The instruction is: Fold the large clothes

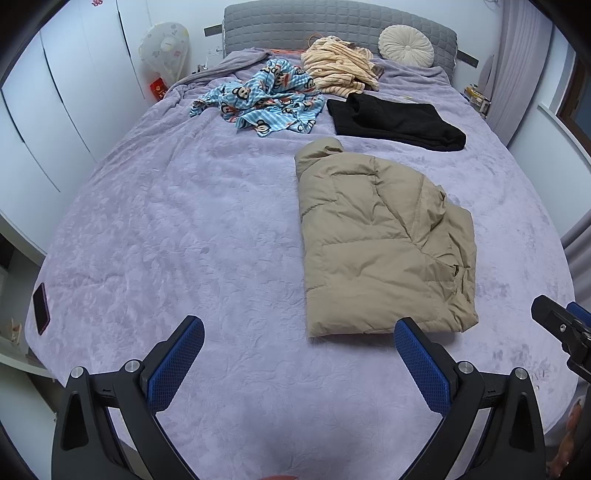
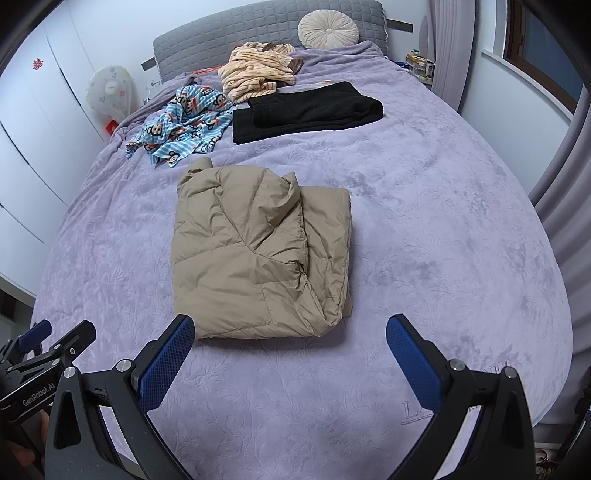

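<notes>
A tan puffer jacket (image 1: 380, 243) lies folded into a rough rectangle on the purple bed cover (image 1: 184, 229); it also shows in the right wrist view (image 2: 258, 251). My left gripper (image 1: 299, 328) is open and empty, above the bed's near edge, with the jacket's near hem just beyond its right finger. My right gripper (image 2: 290, 326) is open and empty, its fingers either side of the jacket's near edge without touching it. The right gripper's body shows at the right edge of the left wrist view (image 1: 561, 328).
A folded black garment (image 2: 306, 110), a blue monkey-print cloth (image 2: 184, 125) and a striped cream garment (image 2: 258, 74) lie toward the grey headboard (image 2: 258, 33), with a round cushion (image 2: 328, 29). A phone (image 1: 40, 308) lies at the bed's left edge. White wardrobes stand left.
</notes>
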### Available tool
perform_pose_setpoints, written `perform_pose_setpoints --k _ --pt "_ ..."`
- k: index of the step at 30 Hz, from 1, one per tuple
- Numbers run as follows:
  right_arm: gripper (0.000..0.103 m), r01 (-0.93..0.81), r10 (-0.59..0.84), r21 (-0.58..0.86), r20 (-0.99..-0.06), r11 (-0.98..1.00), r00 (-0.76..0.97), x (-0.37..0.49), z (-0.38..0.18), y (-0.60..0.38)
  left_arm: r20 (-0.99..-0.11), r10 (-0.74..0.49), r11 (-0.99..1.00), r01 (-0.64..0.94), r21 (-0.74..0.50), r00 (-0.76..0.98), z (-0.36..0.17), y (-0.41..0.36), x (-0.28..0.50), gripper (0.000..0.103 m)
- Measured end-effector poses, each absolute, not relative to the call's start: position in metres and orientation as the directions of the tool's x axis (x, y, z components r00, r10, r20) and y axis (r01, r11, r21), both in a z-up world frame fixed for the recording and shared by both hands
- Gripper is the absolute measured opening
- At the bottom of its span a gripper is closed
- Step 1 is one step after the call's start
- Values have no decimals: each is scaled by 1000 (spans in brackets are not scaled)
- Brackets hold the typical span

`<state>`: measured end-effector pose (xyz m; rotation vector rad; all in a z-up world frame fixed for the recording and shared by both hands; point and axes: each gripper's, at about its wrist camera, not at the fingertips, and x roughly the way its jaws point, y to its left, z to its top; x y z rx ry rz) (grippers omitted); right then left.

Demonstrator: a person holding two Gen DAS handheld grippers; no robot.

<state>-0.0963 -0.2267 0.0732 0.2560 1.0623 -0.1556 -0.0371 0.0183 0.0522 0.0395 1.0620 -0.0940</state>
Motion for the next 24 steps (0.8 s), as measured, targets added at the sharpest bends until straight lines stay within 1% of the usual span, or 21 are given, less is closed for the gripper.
perform_pose_setpoints --k 24 --pt "103 243 -2 129 -879 961 477 -98 73 -225 -869 -56 995 98 -9 492 53 20 -38 103"
